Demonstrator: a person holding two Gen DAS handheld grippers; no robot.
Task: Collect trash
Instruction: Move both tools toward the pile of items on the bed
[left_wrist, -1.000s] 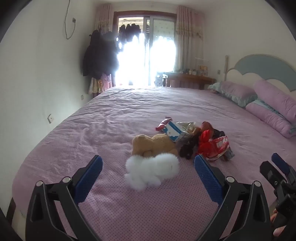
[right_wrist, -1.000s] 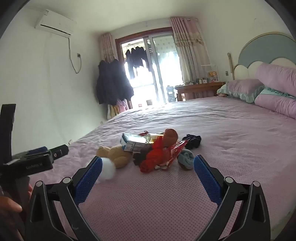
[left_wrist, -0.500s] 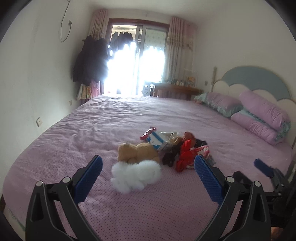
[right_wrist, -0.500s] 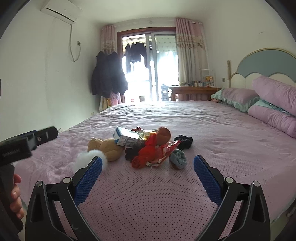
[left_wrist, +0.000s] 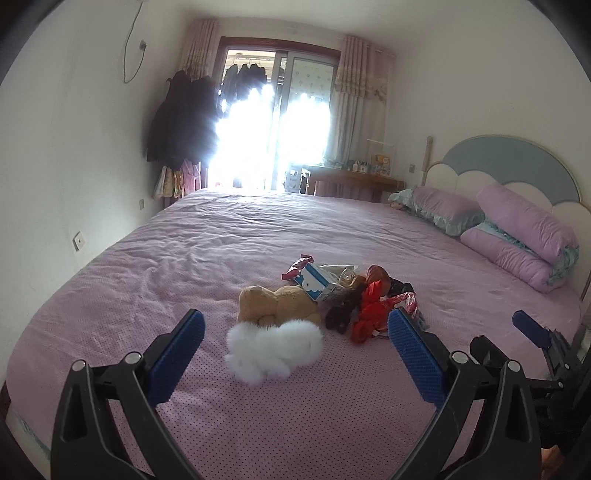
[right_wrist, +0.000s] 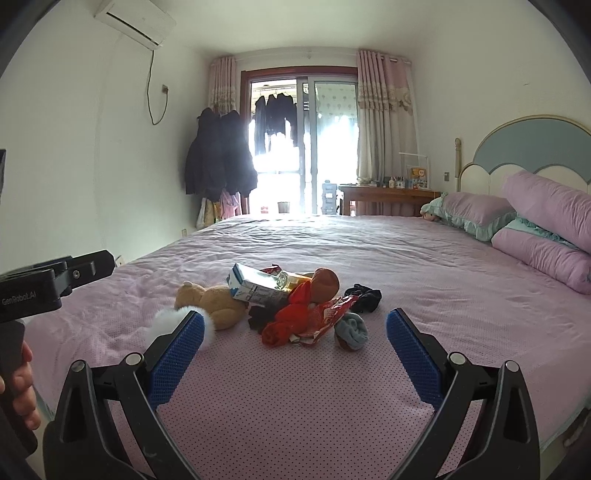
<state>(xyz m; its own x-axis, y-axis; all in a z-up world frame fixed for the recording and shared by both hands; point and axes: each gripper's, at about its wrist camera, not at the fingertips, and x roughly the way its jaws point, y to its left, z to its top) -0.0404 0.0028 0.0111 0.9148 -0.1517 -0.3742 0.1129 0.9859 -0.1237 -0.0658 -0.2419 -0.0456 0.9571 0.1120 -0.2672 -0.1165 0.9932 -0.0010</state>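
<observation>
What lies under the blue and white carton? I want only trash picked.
The carton leans on the tan teddy bear and a dark cloth item; a clear bottle and red wrapper lie behind. What lies beneath it is hidden.

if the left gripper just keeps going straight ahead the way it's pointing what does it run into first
Most likely the white fluffy toy, which lies centred ahead of the open left gripper, with the tan teddy bear right behind. Depth is uncertain.
</observation>
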